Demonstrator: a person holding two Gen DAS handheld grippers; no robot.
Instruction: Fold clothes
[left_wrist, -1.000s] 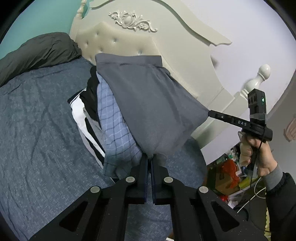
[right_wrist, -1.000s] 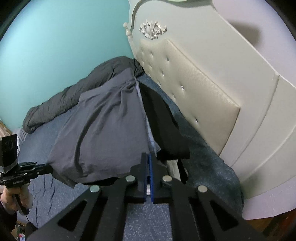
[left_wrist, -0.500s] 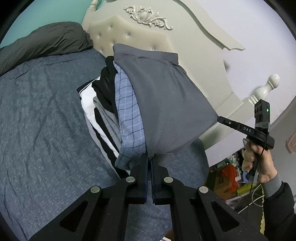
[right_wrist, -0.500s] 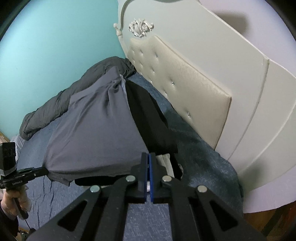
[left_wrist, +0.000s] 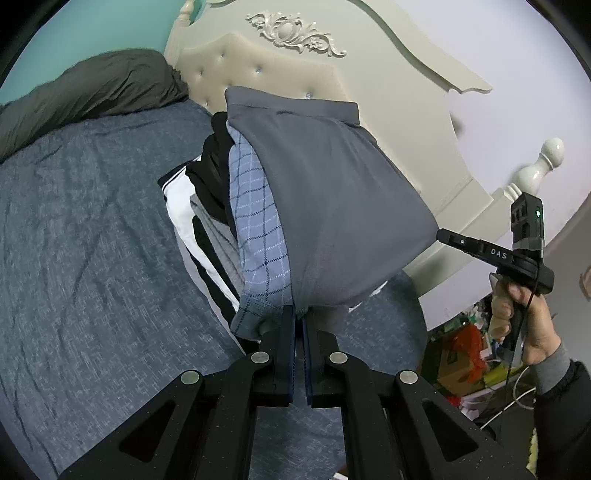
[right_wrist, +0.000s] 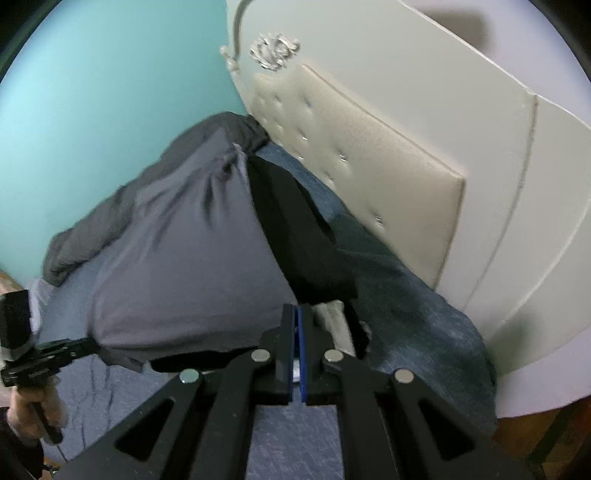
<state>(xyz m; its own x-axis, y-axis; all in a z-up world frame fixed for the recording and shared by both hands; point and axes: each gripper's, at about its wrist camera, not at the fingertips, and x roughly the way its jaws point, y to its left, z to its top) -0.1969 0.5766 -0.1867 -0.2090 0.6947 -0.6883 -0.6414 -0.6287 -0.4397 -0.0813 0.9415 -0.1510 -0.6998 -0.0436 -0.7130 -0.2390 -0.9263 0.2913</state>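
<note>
Blue bedding (left_wrist: 92, 258) covers a bed with a cream tufted headboard (left_wrist: 280, 74); a dark duvet (left_wrist: 85, 92) lies bunched against the teal wall. Both grippers are closed tight on one grey garment (left_wrist: 332, 206). The left gripper (left_wrist: 299, 314) pinches its near hem, while the right gripper (right_wrist: 297, 314) clamps the neighbouring corner. Stretched taut between them, the garment runs lengthwise away toward the headboard, its waistband at the far end, draped over a stack of clothes (left_wrist: 221, 221) including a blue checked piece.
</note>
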